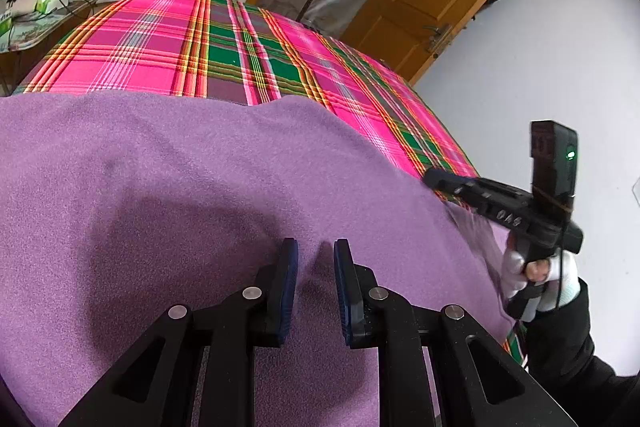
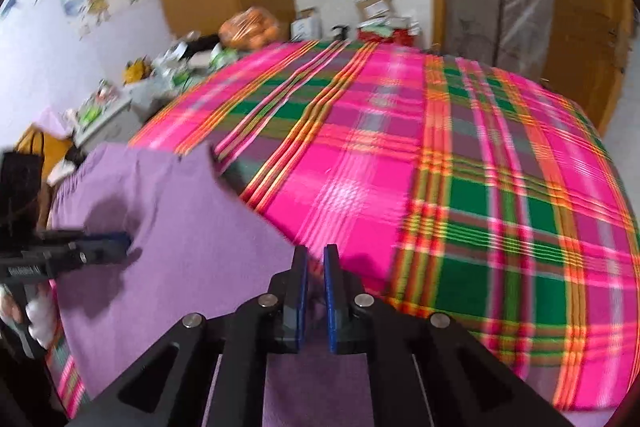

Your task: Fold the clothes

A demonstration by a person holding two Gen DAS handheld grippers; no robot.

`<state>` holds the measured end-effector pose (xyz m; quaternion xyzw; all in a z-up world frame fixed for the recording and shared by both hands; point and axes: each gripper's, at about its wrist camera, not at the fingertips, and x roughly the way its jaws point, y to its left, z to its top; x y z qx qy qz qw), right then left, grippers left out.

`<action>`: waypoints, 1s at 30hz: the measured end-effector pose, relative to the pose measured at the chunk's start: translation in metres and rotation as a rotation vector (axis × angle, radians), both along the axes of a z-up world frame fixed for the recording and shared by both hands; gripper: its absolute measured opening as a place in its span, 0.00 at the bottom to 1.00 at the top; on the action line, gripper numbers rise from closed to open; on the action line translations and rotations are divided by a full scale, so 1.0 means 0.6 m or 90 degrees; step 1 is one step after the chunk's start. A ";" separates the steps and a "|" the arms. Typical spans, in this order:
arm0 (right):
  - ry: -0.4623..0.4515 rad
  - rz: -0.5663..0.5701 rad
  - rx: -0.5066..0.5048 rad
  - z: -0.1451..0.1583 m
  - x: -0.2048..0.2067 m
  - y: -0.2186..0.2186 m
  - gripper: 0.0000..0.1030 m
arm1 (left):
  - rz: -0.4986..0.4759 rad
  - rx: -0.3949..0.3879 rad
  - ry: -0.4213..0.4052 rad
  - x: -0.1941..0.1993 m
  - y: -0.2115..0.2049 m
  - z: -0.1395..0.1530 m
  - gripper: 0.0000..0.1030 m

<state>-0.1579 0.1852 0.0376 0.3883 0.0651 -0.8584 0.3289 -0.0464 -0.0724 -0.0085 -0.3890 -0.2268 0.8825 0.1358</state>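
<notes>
Purple fleece garment (image 1: 192,187) fills the space right under the left gripper (image 1: 316,255), whose fingers pinch a small ridge of the cloth between them. Seen from the left wrist, the right gripper (image 1: 434,181) reaches in from the far right, its tip at the garment's edge. From its own camera, the right gripper (image 2: 316,259) has its fingers nearly pressed together on a bit of purple cloth at that edge.

Folding looks barely begun: the garment lies mostly flat on the plaid bed cover (image 2: 460,167), with both edges gripped, and the fold itself remains.

Only the right wrist view shows the garment's far border and the open bed beyond; only the left shows the gloved hand (image 1: 532,275).
</notes>
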 end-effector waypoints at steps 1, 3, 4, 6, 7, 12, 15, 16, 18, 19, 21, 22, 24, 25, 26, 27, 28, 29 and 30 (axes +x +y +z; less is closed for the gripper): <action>0.000 -0.008 -0.023 0.009 0.005 0.013 0.08 | 0.000 0.000 0.000 0.000 0.000 0.000 0.18; -0.018 -0.001 -0.058 0.012 0.016 0.028 0.10 | 0.000 0.001 0.000 0.001 0.000 0.001 0.18; -0.039 0.011 -0.066 0.004 0.023 0.029 0.11 | 0.000 0.001 0.000 0.001 0.000 0.001 0.18; -0.086 0.029 -0.067 -0.020 0.034 0.028 0.11 | 0.000 0.001 0.000 0.002 -0.001 0.001 0.18; -0.103 0.023 -0.059 -0.033 0.033 0.030 0.11 | 0.000 0.001 0.000 0.002 -0.001 0.000 0.18; -0.076 -0.098 -0.038 -0.039 0.004 0.088 0.08 | 0.000 0.002 0.000 0.004 -0.001 0.001 0.18; -0.055 -0.111 -0.037 -0.027 0.005 0.111 0.16 | 0.000 0.002 0.000 0.005 -0.002 0.000 0.18; -0.049 -0.113 -0.038 -0.024 0.005 0.118 0.20 | 0.001 0.002 0.000 0.005 -0.002 0.000 0.18; -0.044 -0.055 -0.019 -0.021 0.017 0.100 0.33 | 0.000 0.002 0.000 0.006 -0.001 0.001 0.18; -0.037 -0.036 0.001 -0.022 0.020 0.089 0.36 | 0.000 0.001 0.000 0.006 -0.001 0.001 0.18; -0.028 -0.009 0.037 -0.029 0.021 0.065 0.36 | 0.001 0.002 0.000 0.006 -0.002 0.001 0.18; -0.030 -0.005 0.046 -0.035 0.016 0.059 0.36 | 0.001 0.002 0.000 0.006 -0.002 0.001 0.18; -0.015 -0.001 0.060 -0.041 0.014 0.051 0.31 | 0.001 0.002 0.000 0.006 -0.002 0.001 0.18; -0.008 -0.002 0.067 -0.043 0.010 0.051 0.10 | 0.001 0.003 0.000 0.006 -0.002 0.001 0.18; -0.009 -0.005 0.060 -0.043 0.011 0.054 0.02 | 0.001 0.003 -0.001 0.006 -0.002 0.001 0.18; -0.011 -0.013 0.052 -0.043 0.010 0.060 0.02 | 0.001 0.003 -0.001 0.006 -0.002 0.001 0.18; -0.012 -0.022 0.043 -0.042 0.008 0.065 0.02 | 0.001 0.004 -0.001 0.007 -0.002 0.001 0.18; -0.013 -0.040 0.039 -0.043 0.008 0.073 0.02 | 0.001 0.004 0.000 0.007 -0.002 0.001 0.18; -0.014 -0.061 0.035 -0.045 0.007 0.081 0.00 | 0.001 0.004 0.000 0.007 -0.003 0.002 0.18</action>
